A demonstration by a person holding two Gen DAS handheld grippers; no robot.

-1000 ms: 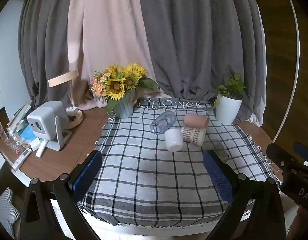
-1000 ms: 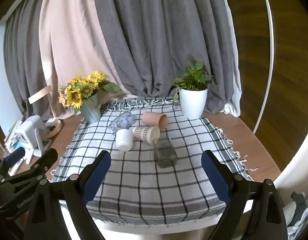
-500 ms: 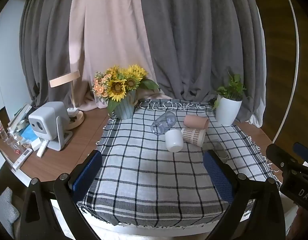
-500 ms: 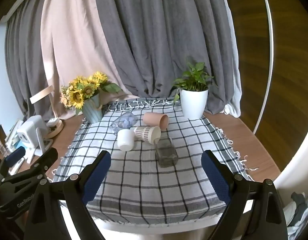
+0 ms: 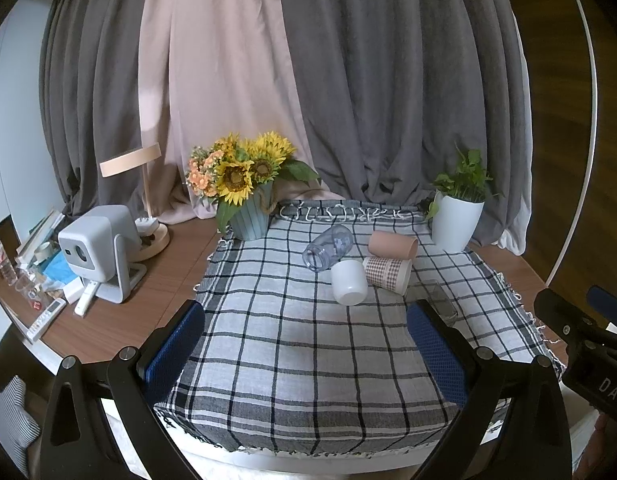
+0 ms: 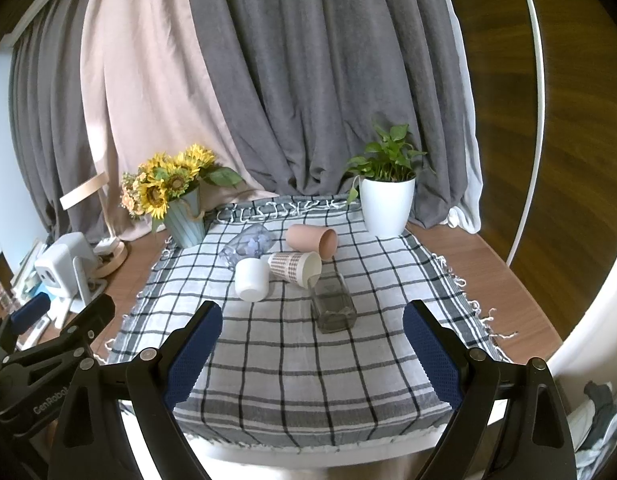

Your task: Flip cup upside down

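Several cups lie on their sides on the checked cloth (image 5: pixel 292 344): a white cup (image 5: pixel 348 282) (image 6: pixel 251 279), a brown-checked paper cup (image 5: pixel 387 272) (image 6: pixel 294 267), a pink cup (image 5: pixel 392 244) (image 6: pixel 311 239), a clear plastic cup (image 5: pixel 327 247) (image 6: pixel 246 245) and a square clear glass (image 6: pixel 333 306) (image 5: pixel 436 300). My left gripper (image 5: pixel 304 344) is open and empty, held over the cloth's near edge. My right gripper (image 6: pixel 312 344) is open and empty, also near the front edge, short of the cups.
A sunflower vase (image 5: pixel 250 216) (image 6: pixel 184 216) stands at the cloth's back left, a white potted plant (image 5: pixel 456 220) (image 6: pixel 386 208) at the back right. A white projector (image 5: pixel 96 248), a lamp (image 5: pixel 140 200) and small clutter sit on the wooden table at left. Curtains hang behind.
Both views have shifted slightly, so the table sits a bit lower and nearer in frame. The cups have not moved and both grippers remain open.
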